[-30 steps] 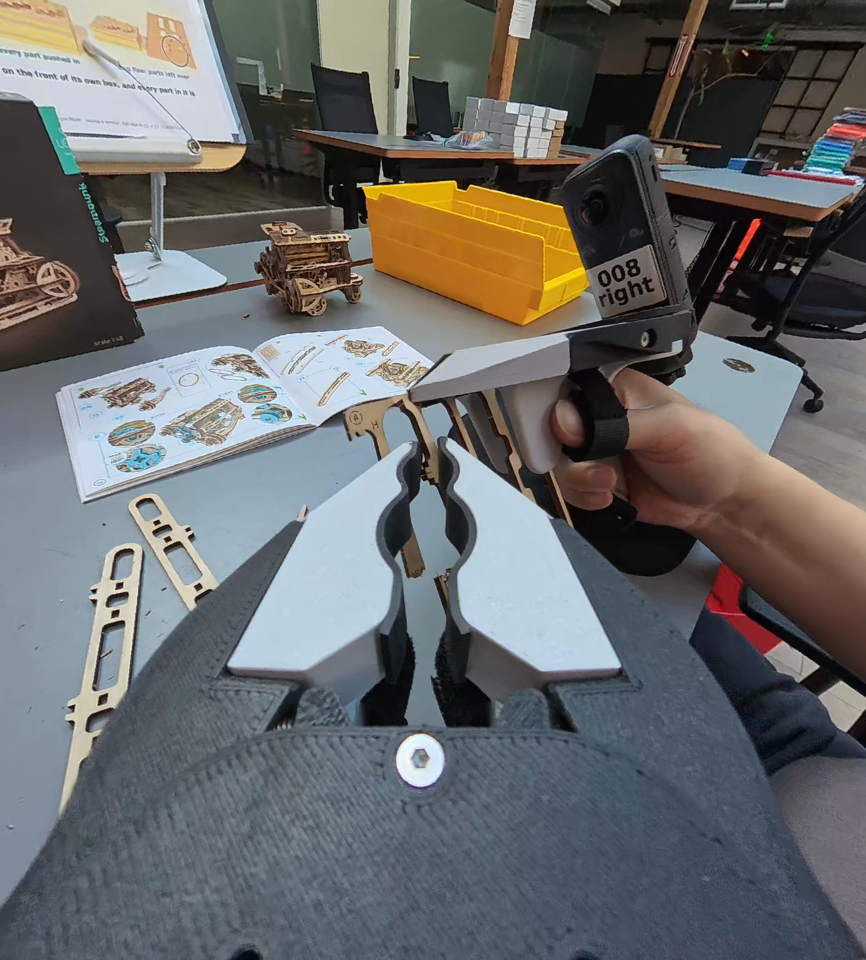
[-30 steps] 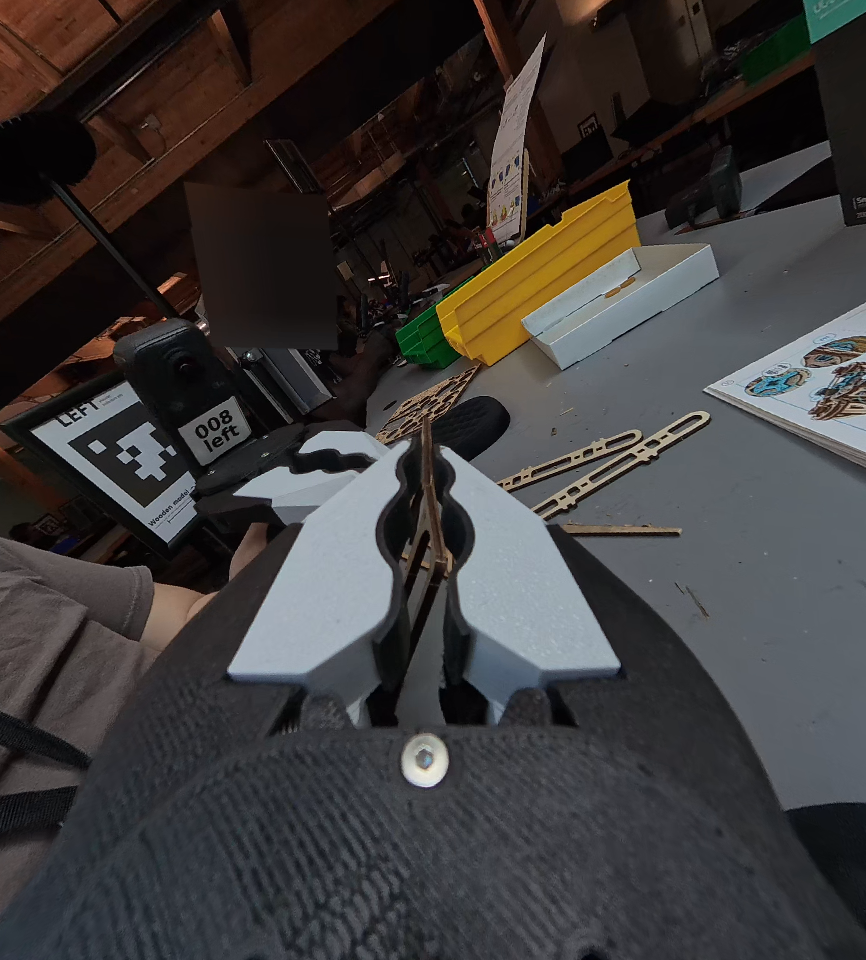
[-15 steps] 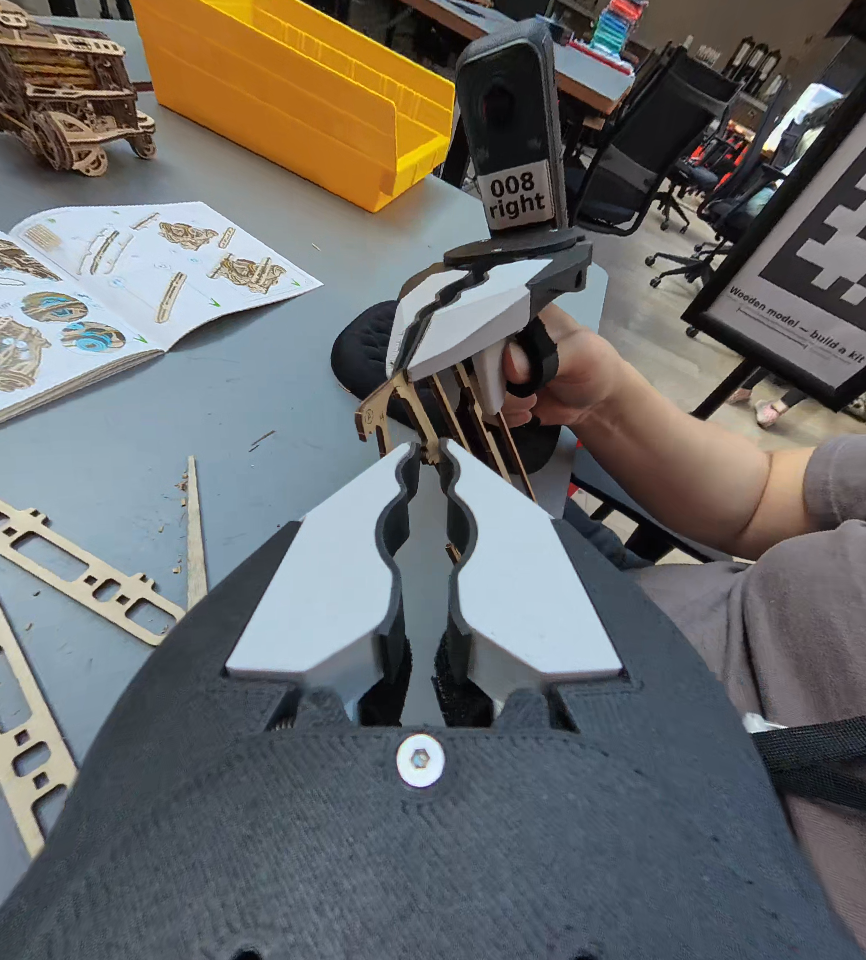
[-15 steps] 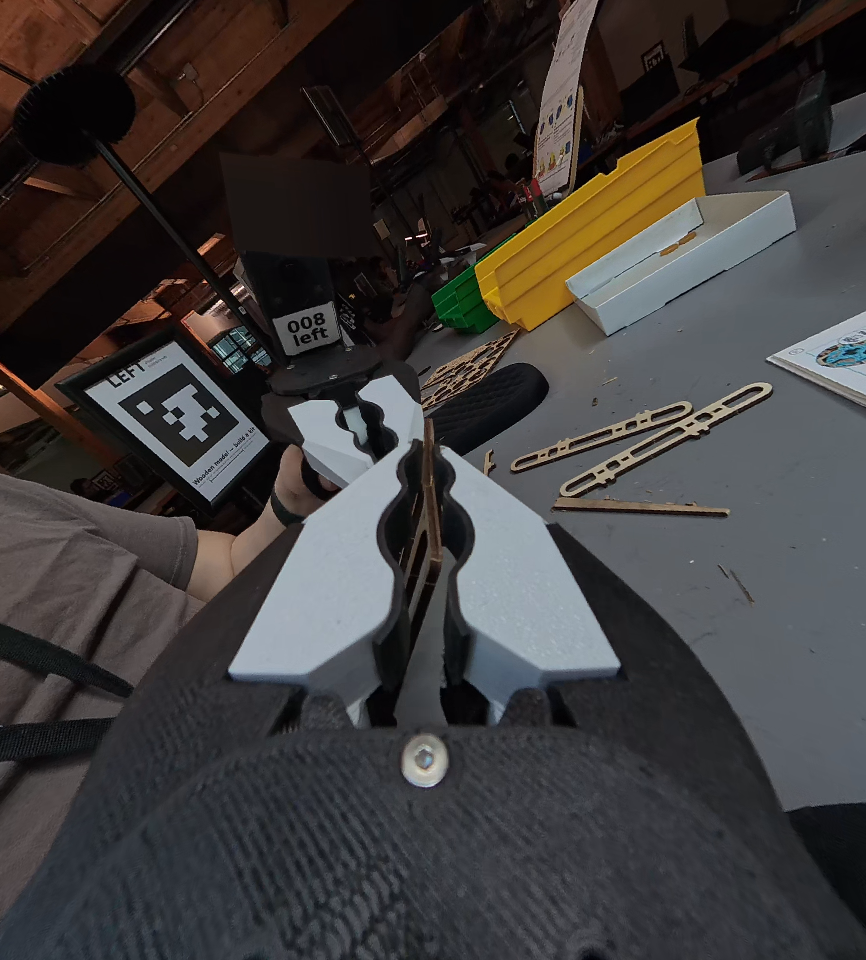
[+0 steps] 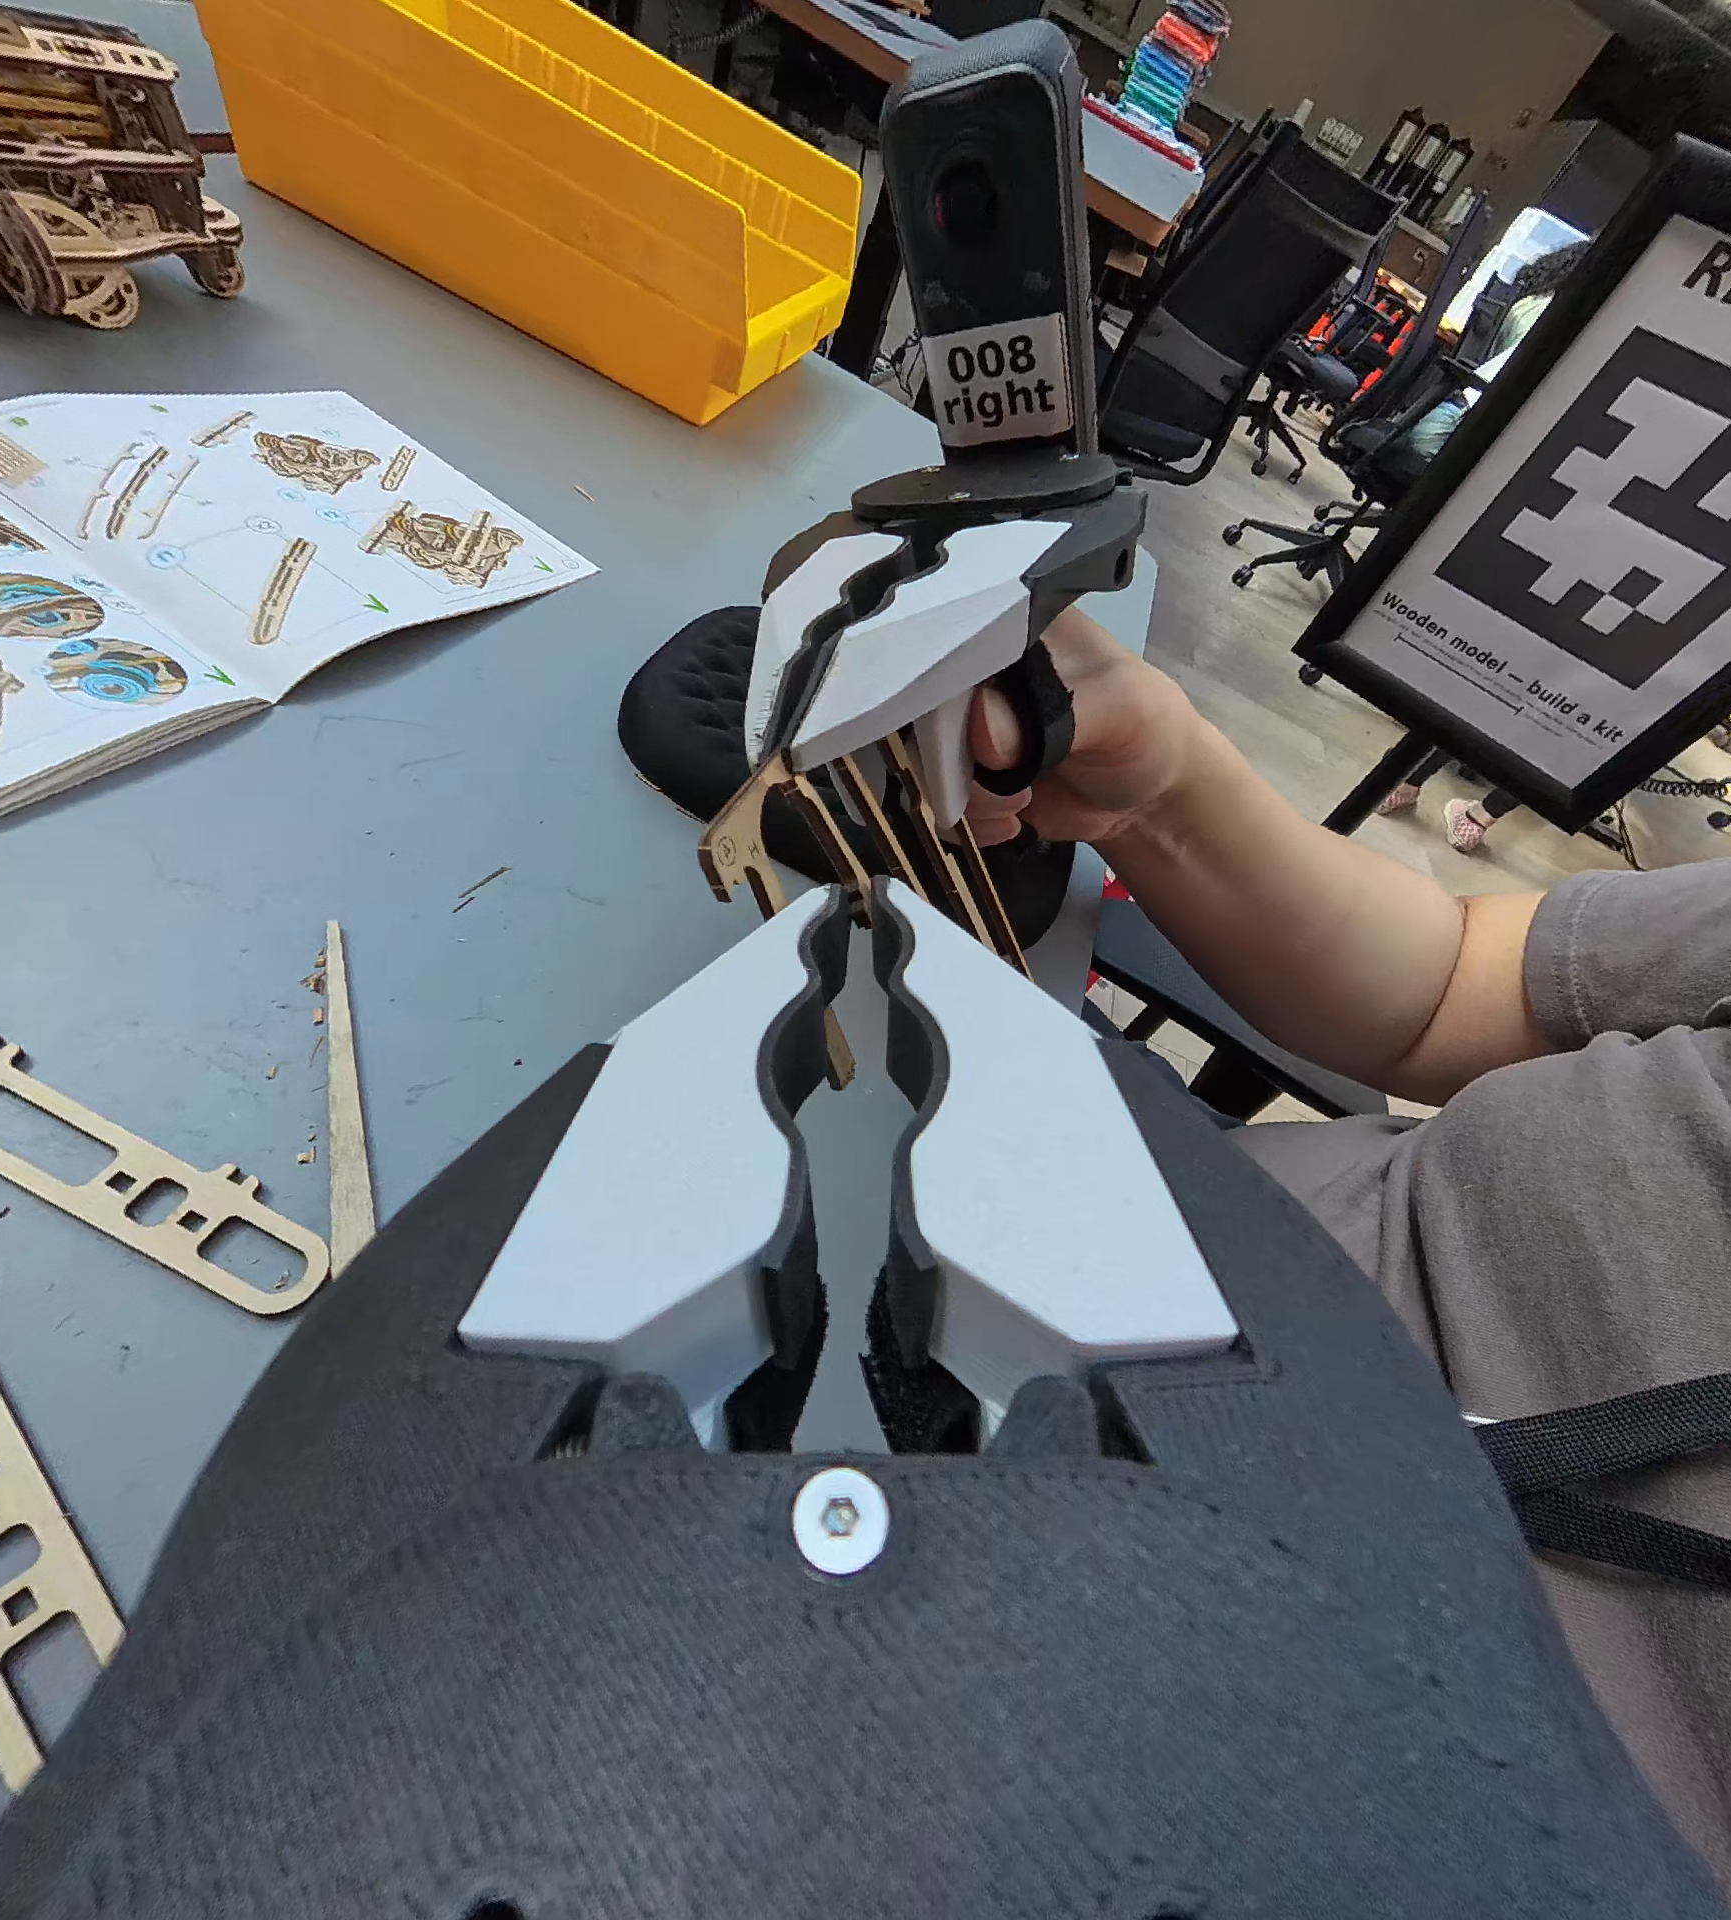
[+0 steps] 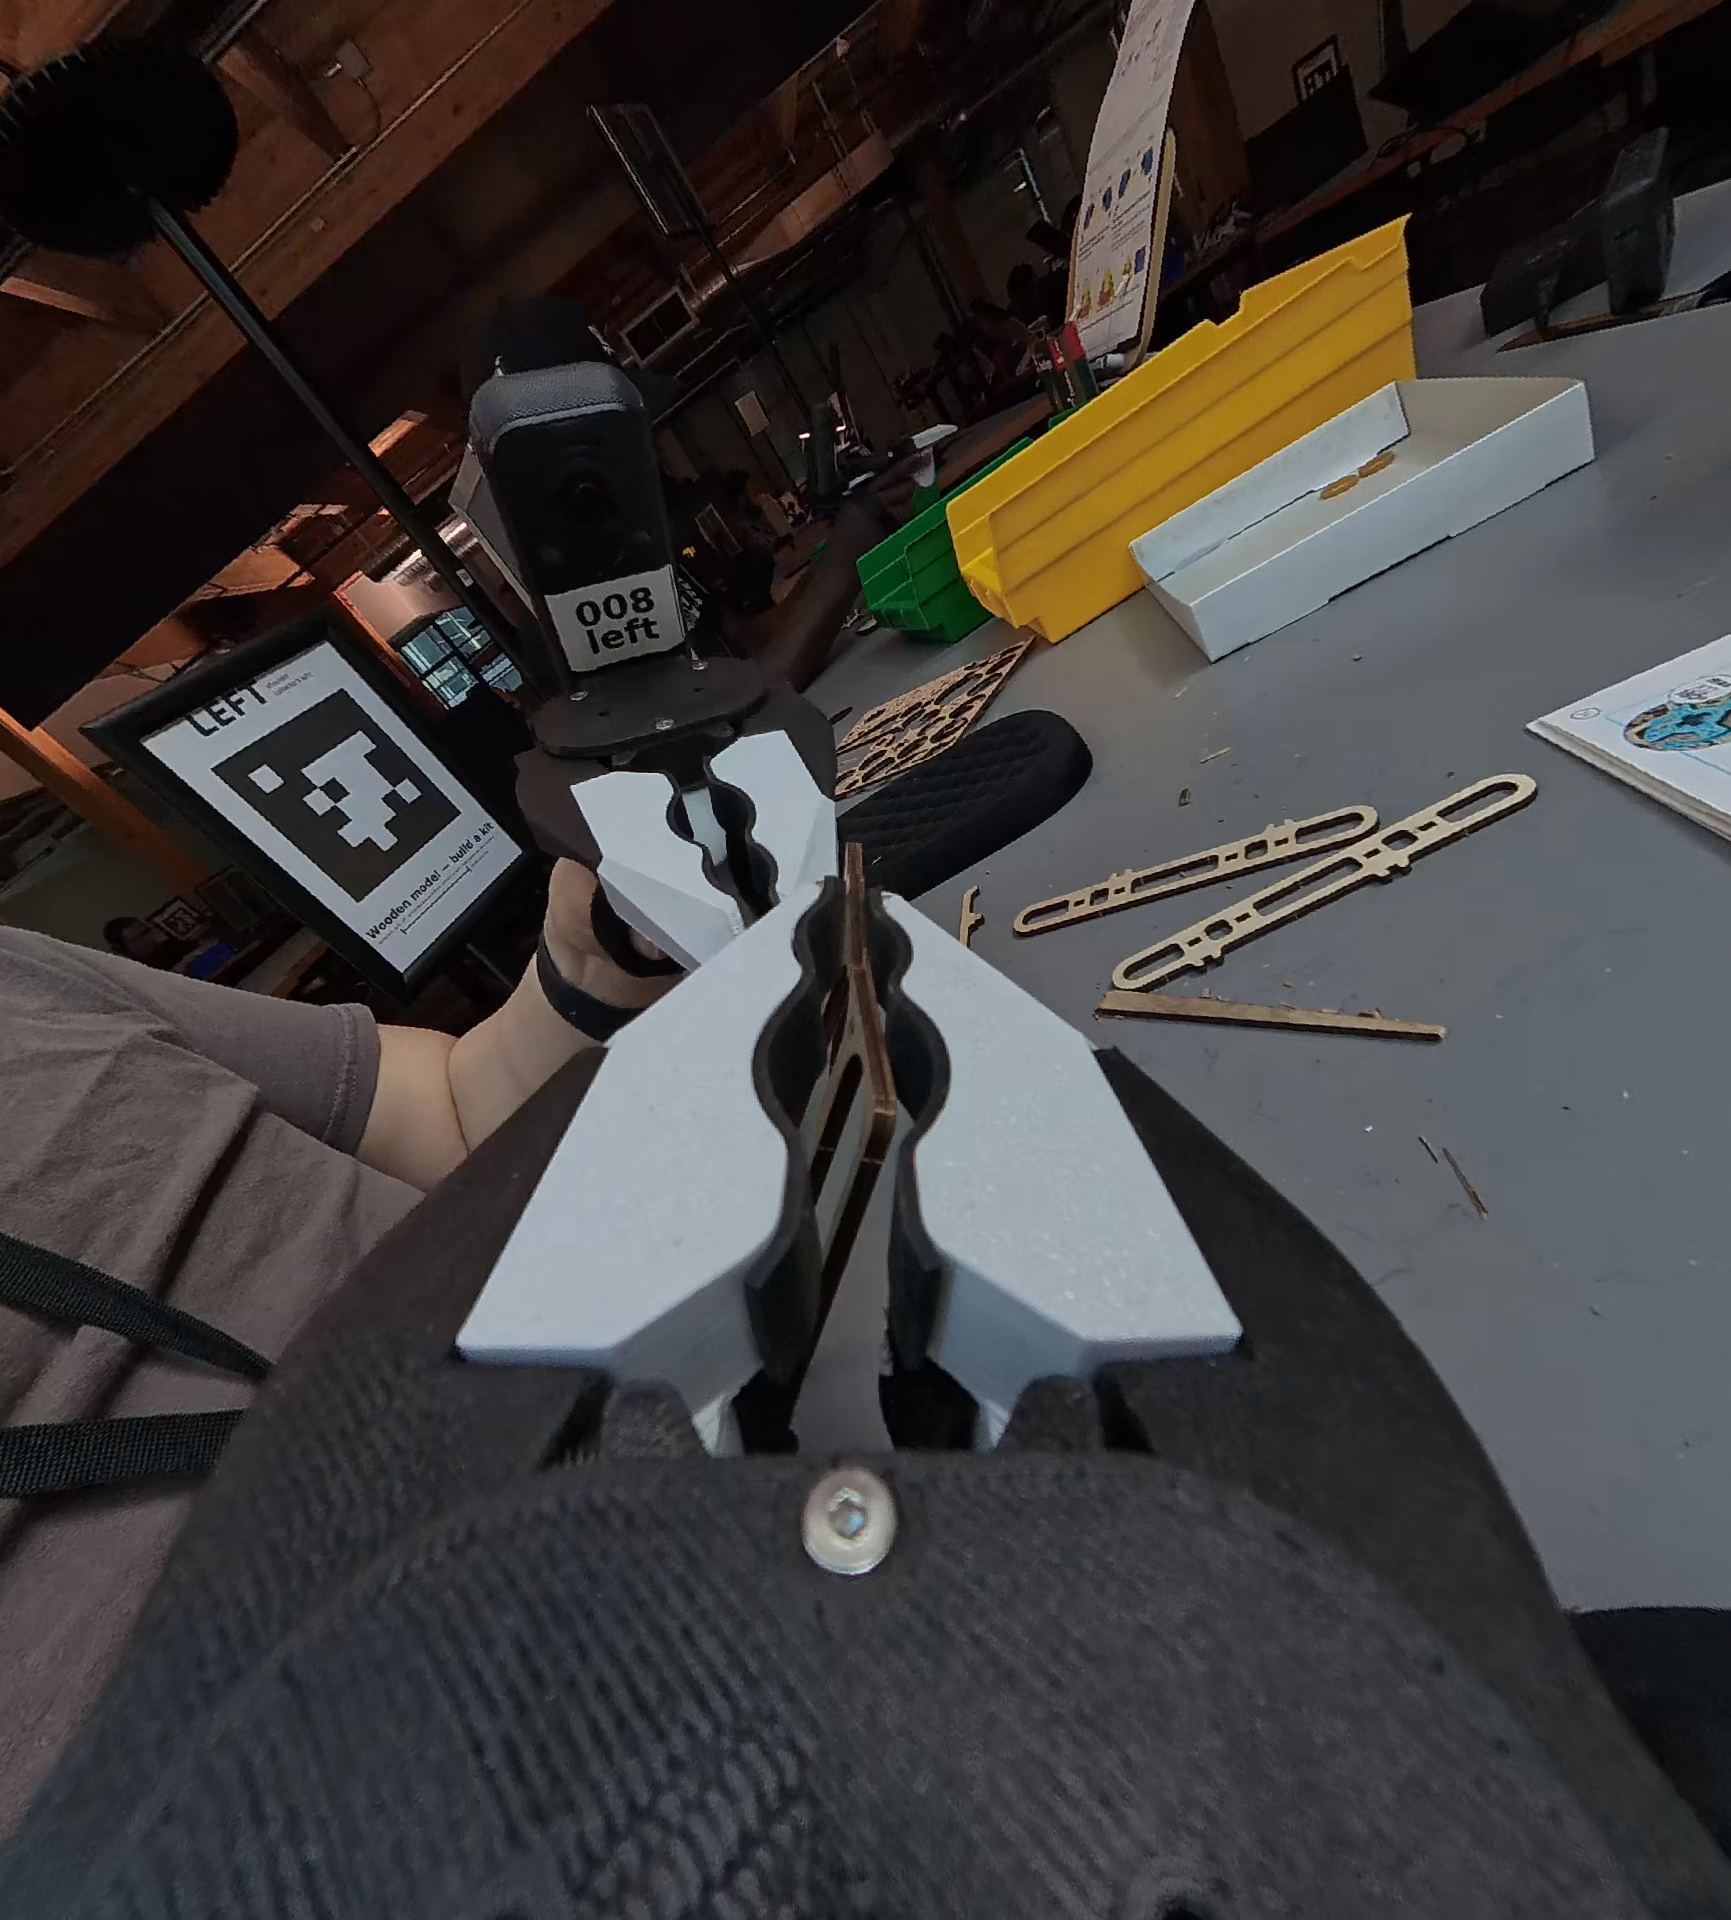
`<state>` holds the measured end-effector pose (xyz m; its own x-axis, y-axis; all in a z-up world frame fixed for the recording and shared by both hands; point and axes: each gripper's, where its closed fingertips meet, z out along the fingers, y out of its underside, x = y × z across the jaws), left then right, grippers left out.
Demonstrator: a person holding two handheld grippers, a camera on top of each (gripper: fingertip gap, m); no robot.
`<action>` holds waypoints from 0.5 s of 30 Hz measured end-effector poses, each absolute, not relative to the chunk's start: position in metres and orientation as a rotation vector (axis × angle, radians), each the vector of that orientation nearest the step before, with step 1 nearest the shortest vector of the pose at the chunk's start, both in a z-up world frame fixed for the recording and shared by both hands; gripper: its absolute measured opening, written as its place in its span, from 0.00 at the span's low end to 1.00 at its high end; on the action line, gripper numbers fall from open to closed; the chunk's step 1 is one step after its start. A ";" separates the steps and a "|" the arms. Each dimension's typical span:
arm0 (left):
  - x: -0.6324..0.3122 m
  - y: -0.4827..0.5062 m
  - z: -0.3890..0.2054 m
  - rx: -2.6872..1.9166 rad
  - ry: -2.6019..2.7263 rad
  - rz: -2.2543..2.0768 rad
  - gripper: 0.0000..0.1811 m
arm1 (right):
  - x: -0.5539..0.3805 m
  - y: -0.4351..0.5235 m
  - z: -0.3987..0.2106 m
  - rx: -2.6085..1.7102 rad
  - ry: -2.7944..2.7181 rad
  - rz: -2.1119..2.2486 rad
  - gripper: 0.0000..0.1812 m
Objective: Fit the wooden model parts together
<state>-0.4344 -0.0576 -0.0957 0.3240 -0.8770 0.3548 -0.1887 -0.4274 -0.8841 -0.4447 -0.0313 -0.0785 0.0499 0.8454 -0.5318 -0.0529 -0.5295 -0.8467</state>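
My right gripper (image 6: 853, 894) is shut on a flat wooden frame part (image 6: 866, 1039), seen edge-on between its jaws. In the left wrist view the right gripper (image 5: 776, 732) points down at me, and the frame (image 5: 788, 821) hangs from it with a hooked end and several bars. My left gripper (image 5: 856, 899) is closed to a narrow gap on a thin wooden strip (image 5: 837, 1039) that runs up into the frame at my fingertips. In the right wrist view the left gripper (image 6: 741, 904) faces mine, tips almost touching the frame's end. Both are held above the grey table's (image 5: 528, 831) edge.
Loose slotted wooden strips (image 5: 113, 1164) (image 6: 1308, 894) and a thin sliver (image 5: 347, 1091) lie on the table. An open instruction booklet (image 5: 217, 582), a yellow bin (image 5: 528, 177), a finished wooden model (image 5: 50, 229), a white tray (image 6: 1360, 520) and a black pad (image 5: 695, 707) are nearby. The person's arm (image 5: 1256, 935) is at right. Less than 4 cm separates the two grippers' tips.
Both grippers swung round toward the table's edge. The right gripper turned from lying sideways to upright above my left fingertips. Both stayed closed on the wood.
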 end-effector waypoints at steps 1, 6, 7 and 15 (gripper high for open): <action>-0.435 -0.057 -0.097 -1.828 0.947 -1.123 0.01 | -0.445 -0.031 -0.080 -1.613 -0.818 1.562 0.00; -0.437 -0.056 -0.098 -1.812 0.952 -1.066 0.00 | -0.447 -0.029 -0.083 -1.628 -0.818 1.562 0.00; -0.437 -0.055 -0.099 -1.811 0.948 -1.067 0.00 | -0.447 -0.028 -0.083 -1.632 -0.808 1.566 0.00; -0.445 -0.046 -0.098 -1.793 0.887 -1.080 0.01 | -0.428 -0.025 -0.056 -1.465 -0.675 1.564 0.06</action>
<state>-0.4447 -0.0459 -0.0980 0.3778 -0.8690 0.3195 -0.1438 -0.3960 -0.9069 -0.4282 -0.0249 -0.0561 0.0657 0.8615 -0.5035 -0.2241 -0.4789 -0.8488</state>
